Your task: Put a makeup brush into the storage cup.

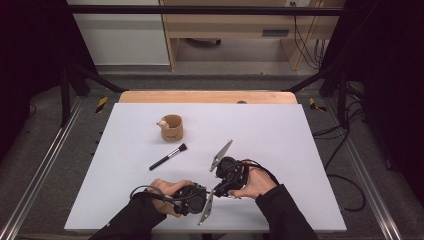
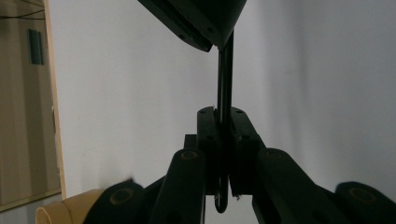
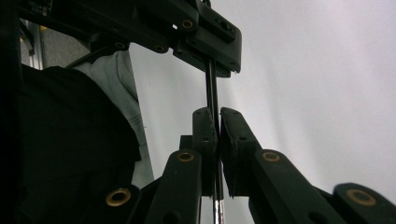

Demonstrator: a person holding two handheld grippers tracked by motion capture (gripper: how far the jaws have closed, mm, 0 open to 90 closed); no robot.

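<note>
Two grippers are sitting over the bench (image 1: 280,130): the left gripper (image 1: 209,192) and the right gripper (image 1: 220,189), one in each of two hands. Each is showing two black fingers (image 2: 208,135), making four in all. One thin dark rod (image 2: 225,79) is running between the two grippers, pinched at either end. One brush (image 1: 168,157) is lying on the white top. One brown cup (image 1: 171,128) is standing beyond it, with one small pale figure (image 1: 162,123) at its rim. Two grey three-cornered plates (image 1: 221,154) are showing, one on each gripper.
</note>
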